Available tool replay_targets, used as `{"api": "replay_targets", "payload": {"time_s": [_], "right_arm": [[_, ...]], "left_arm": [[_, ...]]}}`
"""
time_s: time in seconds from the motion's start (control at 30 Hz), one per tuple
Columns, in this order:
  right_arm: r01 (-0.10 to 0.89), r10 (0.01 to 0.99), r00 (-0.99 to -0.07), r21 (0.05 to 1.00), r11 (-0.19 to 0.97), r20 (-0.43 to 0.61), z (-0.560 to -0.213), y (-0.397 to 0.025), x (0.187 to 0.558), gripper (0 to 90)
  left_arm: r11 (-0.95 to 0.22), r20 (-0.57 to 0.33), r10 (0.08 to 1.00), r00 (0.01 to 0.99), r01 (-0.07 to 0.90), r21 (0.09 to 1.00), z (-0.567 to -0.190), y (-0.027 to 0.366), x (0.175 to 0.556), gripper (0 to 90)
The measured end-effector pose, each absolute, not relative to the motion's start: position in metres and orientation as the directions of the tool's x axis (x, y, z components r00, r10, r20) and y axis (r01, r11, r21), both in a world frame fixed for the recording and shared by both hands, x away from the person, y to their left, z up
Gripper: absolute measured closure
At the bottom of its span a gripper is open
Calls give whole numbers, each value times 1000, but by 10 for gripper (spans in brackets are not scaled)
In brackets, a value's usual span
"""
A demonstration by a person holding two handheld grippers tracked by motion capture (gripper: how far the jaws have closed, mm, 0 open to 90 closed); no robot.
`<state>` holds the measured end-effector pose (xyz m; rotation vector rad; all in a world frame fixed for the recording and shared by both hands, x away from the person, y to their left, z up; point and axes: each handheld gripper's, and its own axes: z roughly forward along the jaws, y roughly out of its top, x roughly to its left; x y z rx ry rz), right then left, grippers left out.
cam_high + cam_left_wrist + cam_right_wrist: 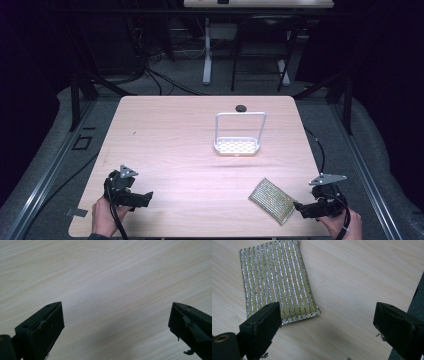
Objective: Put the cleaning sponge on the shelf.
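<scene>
Yellow-green scouring pad (271, 200) with glittery silver stripes lies flat and angled at lower right of the high view, near the bench's (190, 150) front edge.

We see a pale wooden worktop (170, 145) with fine grain; near its middle right stands a small white rack (239, 134), a perforated tray with a tall wire loop rising upright over it; just beyond it, near the far edge, lies a small dark round object (241, 107), apart from the rack; behind the worktop, a white-legged table (207, 55) stands on grey floor (190, 82) with cables (160, 75) trailing.
</scene>
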<state>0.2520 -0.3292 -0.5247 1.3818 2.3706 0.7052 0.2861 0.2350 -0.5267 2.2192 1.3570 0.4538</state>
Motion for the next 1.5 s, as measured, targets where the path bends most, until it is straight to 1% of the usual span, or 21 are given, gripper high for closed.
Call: {"api": "replay_targets", "payload": {"time_s": [0.2, 0.47, 0.5, 0.73, 1.03, 1.23, 1.5], "right_arm": [[720, 861, -509, 546, 428, -4, -524, -323, 251, 59], [707, 841, -541, 539, 457, -4, -524, -309, 252, 5], [701, 830, -557, 532, 474, -6, -525, -305, 254, 0], [679, 788, -615, 501, 536, -10, -530, -291, 258, 0], [662, 746, -666, 446, 602, -18, -540, -277, 265, 0], [664, 733, -680, 404, 629, -23, -548, -273, 270, 0], [649, 712, -701, 384, 657, -34, -552, -266, 274, 7]], "left_arm": [[-388, 12, 886, 464, 727, 566, -527, 233, 287, 2], [-396, 7, 880, 475, 725, 563, -528, 232, 288, 2], [-401, 6, 877, 481, 725, 560, -528, 232, 288, 2], [-404, -2, 873, 487, 727, 556, -529, 231, 289, 2], [-405, -7, 871, 492, 725, 557, -529, 230, 289, 2], [-408, -12, 868, 496, 727, 553, -529, 230, 289, 2], [-405, -15, 870, 493, 731, 550, -529, 230, 289, 2]]}}
